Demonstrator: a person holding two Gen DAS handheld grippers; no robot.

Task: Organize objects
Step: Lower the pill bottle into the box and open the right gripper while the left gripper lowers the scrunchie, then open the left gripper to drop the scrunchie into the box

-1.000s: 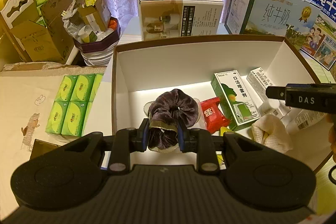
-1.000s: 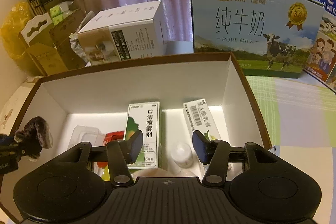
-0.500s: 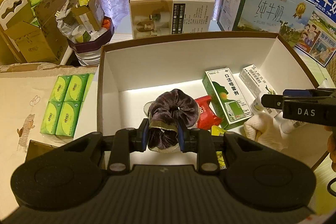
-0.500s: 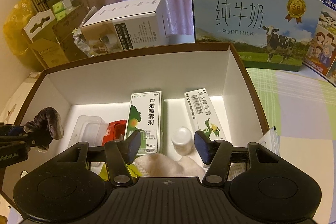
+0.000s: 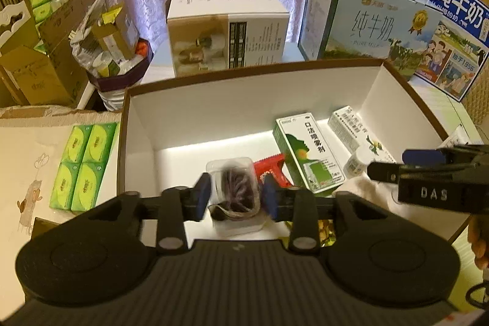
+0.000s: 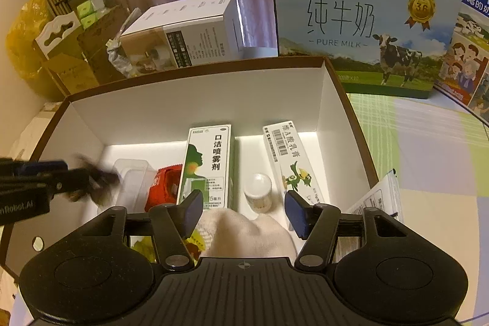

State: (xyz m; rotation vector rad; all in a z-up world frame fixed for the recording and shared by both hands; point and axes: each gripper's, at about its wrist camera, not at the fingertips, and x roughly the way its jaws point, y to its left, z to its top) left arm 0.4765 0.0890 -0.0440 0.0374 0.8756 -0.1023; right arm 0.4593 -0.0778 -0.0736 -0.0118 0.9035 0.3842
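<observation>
A dark purple scrunchie (image 5: 237,190) is blurred between the parted fingers of my left gripper (image 5: 235,199), just above a clear plastic tray (image 5: 233,197) in the white box (image 5: 214,109). The left gripper is open. In the right wrist view the scrunchie (image 6: 97,177) blurs beside the left gripper's tip, over the clear tray (image 6: 131,182). My right gripper (image 6: 243,211) is open and empty above a cream cloth (image 6: 244,234) in the box's (image 6: 195,103) near right part.
In the box lie a green-white spray carton (image 6: 207,164), a white carton (image 6: 290,164), a small white bottle (image 6: 259,194) and a red packet (image 6: 163,185). Green tissue packs (image 5: 82,164) lie left of the box. Milk cartons (image 6: 360,32) and a white box (image 5: 227,29) stand behind.
My left gripper has opened and let go of the scrunchie, which drops toward the clear tray. Both grippers have moved forward and lower over the box.
</observation>
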